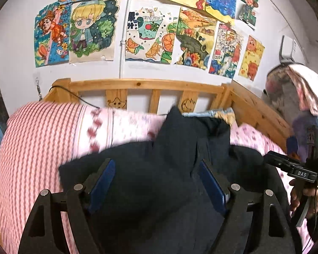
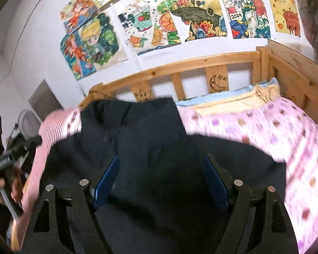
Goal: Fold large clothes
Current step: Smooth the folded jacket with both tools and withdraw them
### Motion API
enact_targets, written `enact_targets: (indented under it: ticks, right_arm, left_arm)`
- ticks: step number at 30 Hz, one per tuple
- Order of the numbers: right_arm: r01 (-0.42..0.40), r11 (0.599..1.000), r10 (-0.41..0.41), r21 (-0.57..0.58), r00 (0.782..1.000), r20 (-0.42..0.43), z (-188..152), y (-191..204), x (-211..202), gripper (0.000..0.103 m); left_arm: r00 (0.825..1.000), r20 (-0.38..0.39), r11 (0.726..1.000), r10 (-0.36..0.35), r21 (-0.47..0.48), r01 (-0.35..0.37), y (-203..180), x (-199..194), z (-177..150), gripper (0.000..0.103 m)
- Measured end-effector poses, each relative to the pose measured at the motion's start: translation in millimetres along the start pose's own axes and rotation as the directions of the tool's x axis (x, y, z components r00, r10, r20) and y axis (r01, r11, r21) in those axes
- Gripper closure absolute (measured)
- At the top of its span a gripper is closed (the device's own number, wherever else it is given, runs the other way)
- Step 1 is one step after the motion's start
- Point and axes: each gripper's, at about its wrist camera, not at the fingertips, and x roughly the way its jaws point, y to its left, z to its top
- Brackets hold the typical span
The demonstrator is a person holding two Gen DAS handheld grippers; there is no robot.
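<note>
- Left wrist view: the left gripper (image 1: 156, 182) is seen with its fingers spread wide apart, nothing clamped between the blue pads (image 1: 102, 182).
- A dark garment (image 1: 169, 158) is spread on the bed beneath and beyond those fingers, one part rising to a peak toward the far rail (contact between pads and cloth cannot be confirmed).
- The bedding is noted as a pink striped cover (image 1: 36, 139) on the left and a pink dotted sheet (image 1: 250, 137) on the right.
- At the right edge, the other gripper's body (image 1: 299, 169) is observed, held by a hand (image 1: 303, 196).
- Right wrist view: the right gripper (image 2: 161, 180) is likewise seen with fingers parted and empty, above the dark garment (image 2: 154, 144).
- The garment is recorded as reaching to the wooden bed rail (image 2: 180, 67) at the far side, a pale blue pillow (image 2: 222, 97) lying just right of it.
- Children's drawings (image 2: 171, 21) are pinned on the wall behind the rail.
</note>
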Motion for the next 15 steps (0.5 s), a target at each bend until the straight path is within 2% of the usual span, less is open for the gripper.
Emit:
enact_targets:
  ticks: [3, 6, 11, 13, 14, 15]
  right_arm:
    - [-0.001, 1.000, 0.001, 0.027, 1.000, 0.015, 26, 6, 26, 0.029]
    - [0.021, 1.000, -0.021, 0.005, 1.000, 0.013, 46, 14, 54, 0.035]
    - [0.051, 0.999, -0.052, -0.018, 0.998, -0.027, 65, 19, 100, 0.045]
    - [0.052, 0.999, -0.053, -0.013, 0.998, -0.036, 69, 19, 111, 0.055]
    - [0.056, 0.998, -0.056, -0.007, 0.998, -0.042, 70, 17, 117, 0.058]
    - [0.061, 0.998, -0.061, -0.002, 0.997, -0.052, 70, 16, 123, 0.067]
  left_arm:
    - [1.000, -0.018, 1.000, 0.000, -0.027, -0.001, -6, 34, 28, 0.023]
    - [0.999, -0.035, 0.999, -0.008, -0.043, 0.006, -12, 63, 47, 0.023]
    - [0.998, -0.070, 0.999, 0.005, -0.044, -0.008, -22, 106, 62, 0.023]
    - [0.997, -0.077, 0.999, 0.016, -0.035, -0.019, -24, 119, 64, 0.027]
    - [0.996, -0.083, 0.999, 0.017, -0.036, -0.020, -24, 124, 64, 0.034]
    - [0.996, -0.093, 0.999, 0.010, -0.045, -0.015, -23, 129, 64, 0.043]
